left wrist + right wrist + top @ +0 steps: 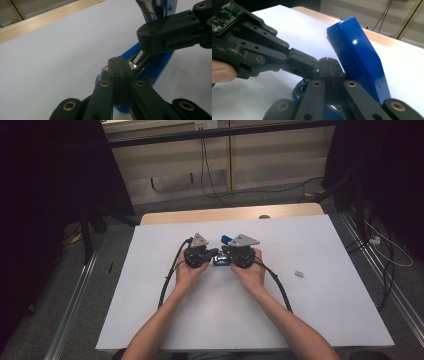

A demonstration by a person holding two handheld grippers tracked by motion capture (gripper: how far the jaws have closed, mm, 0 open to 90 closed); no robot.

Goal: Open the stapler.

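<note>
The left gripper [214, 254] sits just left of the table's centre with its jaws clenched; in its own view the two black pads meet flat with nothing clearly between them, their tips poised right over the metal inner parts of the blue stapler [152, 68]. The right gripper [226, 255] faces it from the 3 o'clock side, jaws likewise clenched together, pad against pad in its own view; whether its tips pinch any part of the stapler I cannot tell.

Counting: two grippers, two hands, one stapler, one small grey object, one table. The left hand [187, 272] and the right hand [251, 272] each cup a gripper from the 6 o'clock side, and a black cable [169, 279] trails from each back towards the person.

The stapler [221, 256] lies on the white table [325, 310] between the two grippers, touching or nearly touching both sets of tips. It stands open: in the right gripper view its glossy blue top arm [358, 56] tilts up towards 1 o'clock, while the base stays down under the jaws.

The small grey object [299, 273] rests alone at about 4 o'clock from the stapler, well apart from it. A strip of bare wood [200, 215] shows along the far edge at 12 o'clock.
</note>
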